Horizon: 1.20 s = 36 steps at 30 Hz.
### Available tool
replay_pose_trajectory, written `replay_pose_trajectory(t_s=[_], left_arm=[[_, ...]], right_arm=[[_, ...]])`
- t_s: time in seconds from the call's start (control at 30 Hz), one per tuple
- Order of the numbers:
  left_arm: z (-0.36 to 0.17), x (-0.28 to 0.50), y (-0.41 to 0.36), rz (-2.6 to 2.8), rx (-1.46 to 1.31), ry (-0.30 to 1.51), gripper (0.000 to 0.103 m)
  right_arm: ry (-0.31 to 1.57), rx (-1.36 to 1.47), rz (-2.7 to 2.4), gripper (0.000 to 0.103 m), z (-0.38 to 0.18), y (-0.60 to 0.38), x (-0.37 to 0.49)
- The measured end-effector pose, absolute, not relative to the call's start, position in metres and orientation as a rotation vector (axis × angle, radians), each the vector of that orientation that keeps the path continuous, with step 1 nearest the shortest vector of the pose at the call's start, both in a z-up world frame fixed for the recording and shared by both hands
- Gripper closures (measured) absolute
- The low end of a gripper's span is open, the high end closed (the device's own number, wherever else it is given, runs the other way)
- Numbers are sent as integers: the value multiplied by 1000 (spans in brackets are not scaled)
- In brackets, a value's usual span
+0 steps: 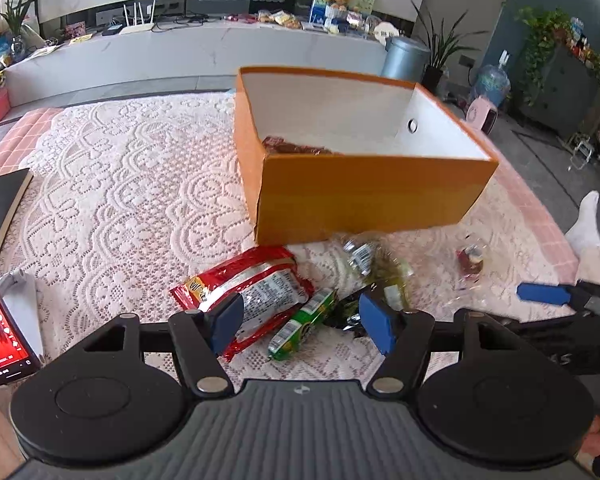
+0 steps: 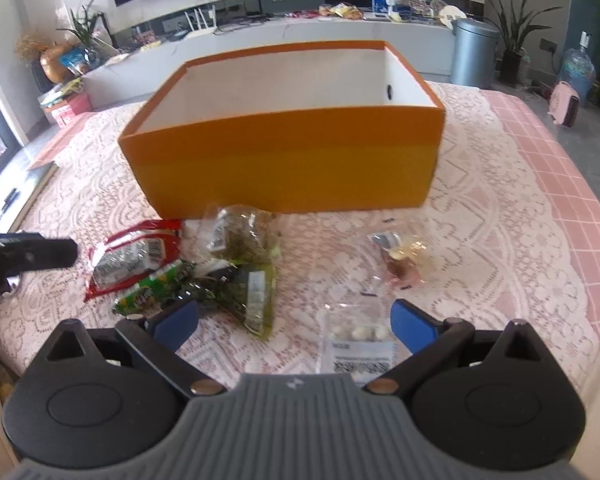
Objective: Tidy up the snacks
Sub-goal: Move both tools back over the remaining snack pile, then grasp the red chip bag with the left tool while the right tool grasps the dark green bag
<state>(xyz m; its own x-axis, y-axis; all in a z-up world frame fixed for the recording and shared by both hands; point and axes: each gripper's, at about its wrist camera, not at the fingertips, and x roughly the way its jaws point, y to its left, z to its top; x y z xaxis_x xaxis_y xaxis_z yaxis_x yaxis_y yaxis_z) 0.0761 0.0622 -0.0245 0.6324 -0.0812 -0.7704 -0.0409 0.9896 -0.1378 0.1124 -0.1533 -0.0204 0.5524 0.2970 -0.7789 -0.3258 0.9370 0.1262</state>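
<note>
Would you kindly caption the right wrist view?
Open hand-held gripper above snack packets before an orange box.

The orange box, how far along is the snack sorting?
Barely started. One reddish packet already lies in the orange box. Nothing is in hand: both the left hand-held gripper and the right hand-held gripper are open. The red packet, green packet and clear bags remain outside.

tbl point(image 2: 540, 184) w/ lace cloth | on it: orange box point(image 2: 284, 160), snack pkts point(image 2: 132, 260), book point(image 1: 0, 200)
</note>
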Motion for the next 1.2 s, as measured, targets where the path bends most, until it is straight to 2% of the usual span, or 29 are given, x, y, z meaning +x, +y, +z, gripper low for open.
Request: replay_pose_trajectory(t_s=[0.1, 0.27, 0.47, 0.83, 0.9, 1.0, 1.07, 1.1, 1.17, 1.2], left_arm=[[-36, 81, 61, -16, -100, 907, 25], [-55, 93, 63, 14, -41, 954, 25], [-71, 101, 68, 24, 41, 992, 25], [-103, 104, 75, 81, 138, 1064, 26], [-106, 103, 72, 83, 149, 1057, 31], [-106, 105, 71, 70, 121, 1062, 51], [-104, 104, 68, 61, 99, 1069, 65], [-103, 104, 65, 52, 100, 1071, 68], [-100, 102, 60, 29, 97, 1080, 86], [-100, 102, 58, 17, 82, 1087, 88]], right_arm=[[888, -34, 403, 6, -22, -148, 113], [878, -44, 456, 17, -28, -138, 115], [900, -65, 498, 23, -37, -122, 120], [954, -123, 539, 26, -62, -99, 127], [964, -137, 543, 29, -67, -97, 127], [977, -171, 541, 45, -74, -94, 126], [984, -188, 528, 63, -78, -94, 126], [989, -188, 525, 67, -79, -95, 127], [989, -185, 509, 90, -79, -97, 127], [987, -180, 502, 91, -79, -99, 127]])
